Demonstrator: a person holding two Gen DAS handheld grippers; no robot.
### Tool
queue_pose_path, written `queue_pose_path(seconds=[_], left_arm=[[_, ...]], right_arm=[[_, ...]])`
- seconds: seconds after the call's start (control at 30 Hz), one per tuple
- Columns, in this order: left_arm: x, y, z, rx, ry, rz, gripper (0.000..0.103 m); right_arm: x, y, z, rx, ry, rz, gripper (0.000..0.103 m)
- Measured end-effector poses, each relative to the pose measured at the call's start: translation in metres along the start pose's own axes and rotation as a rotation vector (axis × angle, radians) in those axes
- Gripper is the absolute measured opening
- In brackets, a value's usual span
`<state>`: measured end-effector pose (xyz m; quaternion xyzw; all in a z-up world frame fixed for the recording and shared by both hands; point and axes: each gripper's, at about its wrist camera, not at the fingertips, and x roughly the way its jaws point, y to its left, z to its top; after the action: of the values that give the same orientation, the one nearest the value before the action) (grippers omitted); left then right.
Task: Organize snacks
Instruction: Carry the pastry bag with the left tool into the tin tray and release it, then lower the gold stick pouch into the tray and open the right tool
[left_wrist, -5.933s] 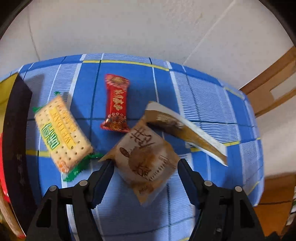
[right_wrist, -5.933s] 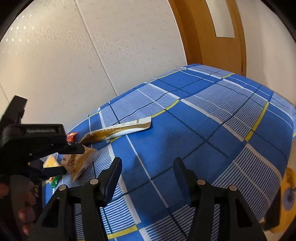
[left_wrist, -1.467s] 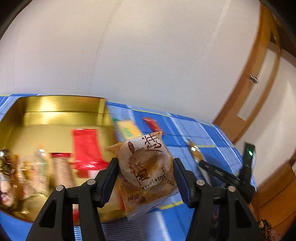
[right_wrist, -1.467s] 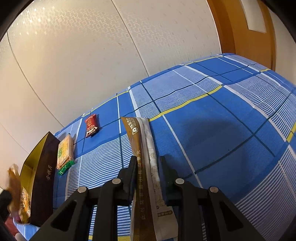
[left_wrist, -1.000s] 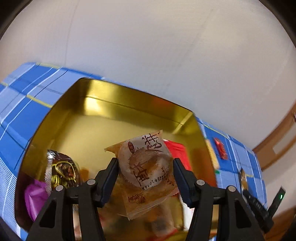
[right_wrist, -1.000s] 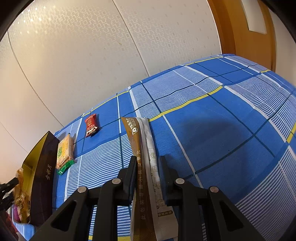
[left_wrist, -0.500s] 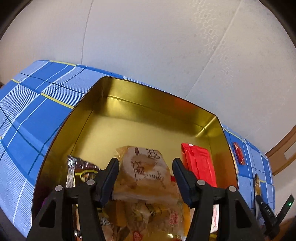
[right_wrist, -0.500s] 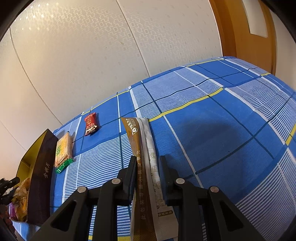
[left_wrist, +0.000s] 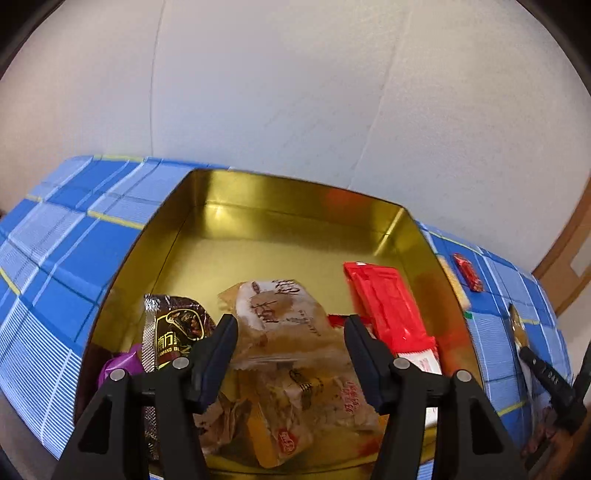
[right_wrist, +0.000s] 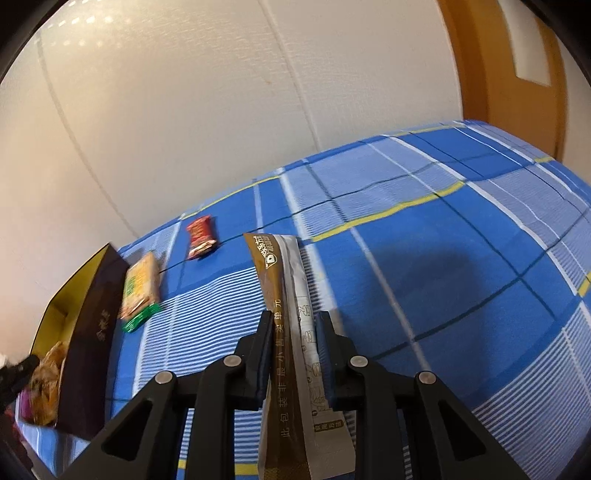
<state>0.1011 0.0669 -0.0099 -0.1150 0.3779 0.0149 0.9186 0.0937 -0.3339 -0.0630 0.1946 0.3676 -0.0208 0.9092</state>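
Note:
My left gripper (left_wrist: 290, 326) is open above the gold tin (left_wrist: 280, 192). The tan pastry packet (left_wrist: 284, 314) lies loose in the tin between the jaws, on top of other snacks. A red packet (left_wrist: 388, 302) and a dark brown packet (left_wrist: 177, 328) lie beside it. My right gripper (right_wrist: 294, 325) is shut on a long brown-and-white sachet (right_wrist: 291, 332), held above the blue checked cloth (right_wrist: 443, 277). A cracker packet (right_wrist: 140, 288) and a small red candy (right_wrist: 201, 236) lie on the cloth next to the tin's dark outer wall (right_wrist: 92, 339).
A white wall rises behind the table. A wooden door (right_wrist: 517, 74) stands at the right. The right gripper's tip (left_wrist: 546, 376) shows at the far right of the left wrist view, beyond the tin.
My left gripper carried the pastry packet over the tin and let it go; it now lies in the tin. My right gripper closed on the sachet and holds it steady.

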Motion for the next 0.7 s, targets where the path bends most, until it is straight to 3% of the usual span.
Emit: queue_pose_path(seconds=[0.23,0.4,0.7], left_arm=[[-0.017,-0.008,-0.009,0.086,-0.069,-0.045,0.061],[-0.019,-0.005,-0.015,0.083,-0.063,-0.071,0.061],[-0.02,-0.004,-0.028,0.094,-0.055,-0.101,0.061]], right_arm=[[-0.006,0.023,-0.017,-0.027,0.017,0.066,0.023],[-0.011,0.05,-0.023,-0.067,0.033,0.104,0.023],[-0.029,0.127,-0.022,-0.165,0.017,0.258,0.023]])
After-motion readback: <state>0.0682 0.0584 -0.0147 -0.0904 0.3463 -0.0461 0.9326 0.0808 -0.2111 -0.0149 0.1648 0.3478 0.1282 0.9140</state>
